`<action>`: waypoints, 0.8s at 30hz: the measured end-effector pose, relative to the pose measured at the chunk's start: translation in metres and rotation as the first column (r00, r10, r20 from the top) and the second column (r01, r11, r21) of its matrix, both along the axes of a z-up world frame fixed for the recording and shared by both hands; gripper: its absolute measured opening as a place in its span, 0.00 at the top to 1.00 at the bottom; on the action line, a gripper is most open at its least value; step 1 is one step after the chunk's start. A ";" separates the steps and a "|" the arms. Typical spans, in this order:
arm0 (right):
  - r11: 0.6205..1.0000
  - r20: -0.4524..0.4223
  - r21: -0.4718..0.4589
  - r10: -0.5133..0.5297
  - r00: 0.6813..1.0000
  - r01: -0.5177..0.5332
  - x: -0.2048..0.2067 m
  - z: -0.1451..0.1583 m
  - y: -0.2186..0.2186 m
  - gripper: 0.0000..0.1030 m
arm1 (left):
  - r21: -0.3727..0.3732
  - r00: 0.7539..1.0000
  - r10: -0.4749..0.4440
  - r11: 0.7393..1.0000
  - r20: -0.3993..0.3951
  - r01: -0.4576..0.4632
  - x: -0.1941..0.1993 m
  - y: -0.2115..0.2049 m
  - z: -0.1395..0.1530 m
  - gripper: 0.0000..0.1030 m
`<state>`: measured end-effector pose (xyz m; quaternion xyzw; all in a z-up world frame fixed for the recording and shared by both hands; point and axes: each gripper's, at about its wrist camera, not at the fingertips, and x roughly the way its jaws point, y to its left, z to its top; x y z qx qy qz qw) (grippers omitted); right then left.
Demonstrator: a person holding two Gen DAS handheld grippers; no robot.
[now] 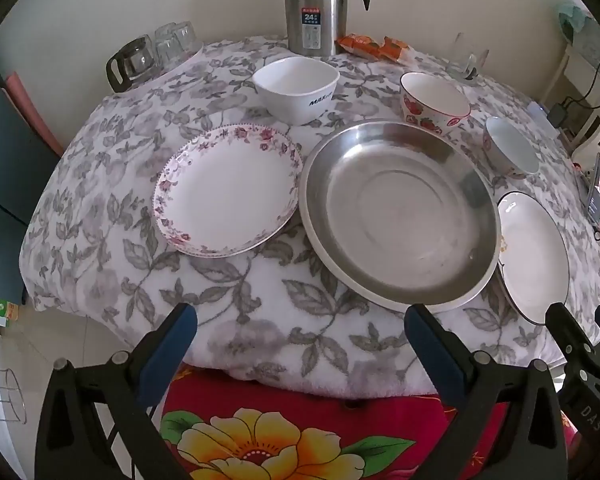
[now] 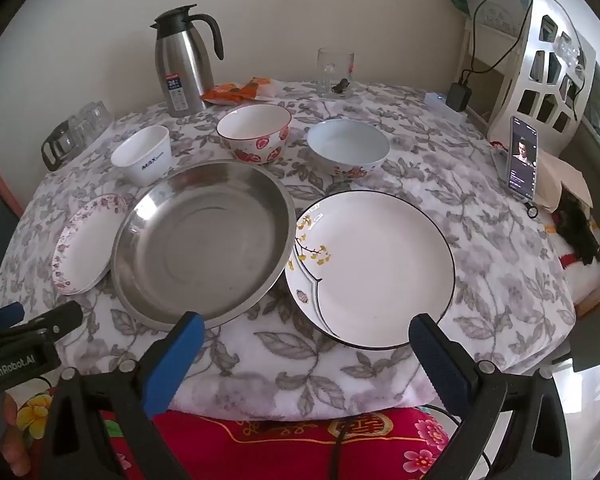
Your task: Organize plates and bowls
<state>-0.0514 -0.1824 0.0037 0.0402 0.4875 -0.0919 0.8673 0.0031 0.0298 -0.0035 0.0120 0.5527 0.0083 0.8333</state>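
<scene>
A steel plate [image 1: 400, 212] [image 2: 204, 240] lies mid-table. Left of it is a pink-flowered plate [image 1: 228, 190] [image 2: 86, 242]. Right of it is a white plate with a black rim [image 1: 534, 256] [image 2: 374, 268]. Behind stand a white square bowl [image 1: 296, 90] [image 2: 142, 156], a strawberry bowl [image 1: 434, 104] [image 2: 256, 134] and a pale blue bowl [image 1: 510, 146] [image 2: 348, 148]. My left gripper [image 1: 300, 334] is open and empty at the near edge. My right gripper [image 2: 306, 342] is open and empty before the black-rimmed plate.
A steel thermos [image 1: 316, 4] [image 2: 186, 66], snack packets [image 1: 374, 46] [image 2: 240, 90], a glass mug [image 2: 336, 70] and upturned glasses [image 1: 160, 54] stand at the back. A phone [image 2: 522, 158] leans at the right edge. The tablecloth [image 1: 260, 300] is leaf-patterned.
</scene>
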 end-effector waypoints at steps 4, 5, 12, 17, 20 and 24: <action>0.999 -0.011 0.034 0.000 1.000 0.000 -0.001 0.000 -0.002 0.00 | -0.001 1.000 0.002 1.000 -0.006 -0.002 0.000 -0.001 -0.001 0.00; 0.999 -0.011 0.035 0.000 1.000 0.000 -0.001 0.001 -0.002 0.00 | -0.001 1.000 0.003 1.000 -0.007 -0.003 0.000 -0.001 -0.001 0.00; 0.999 -0.013 0.048 -0.007 1.000 0.008 0.000 -0.001 -0.006 0.00 | -0.001 1.000 0.001 1.000 -0.015 -0.001 0.000 -0.004 -0.003 0.00; 0.999 0.004 0.051 -0.013 1.000 0.013 -0.002 -0.001 -0.012 0.00 | 0.001 1.000 0.001 1.000 -0.017 -0.001 0.001 -0.005 -0.003 0.00; 0.999 0.025 0.043 -0.011 1.000 0.010 -0.003 -0.001 -0.012 0.00 | 0.001 1.000 0.000 1.000 -0.017 0.000 0.001 -0.005 -0.003 0.00; 0.999 0.031 0.043 -0.011 0.999 0.009 -0.003 -0.001 -0.012 0.00 | 0.000 1.000 0.000 1.000 -0.017 0.000 0.001 -0.005 -0.003 0.00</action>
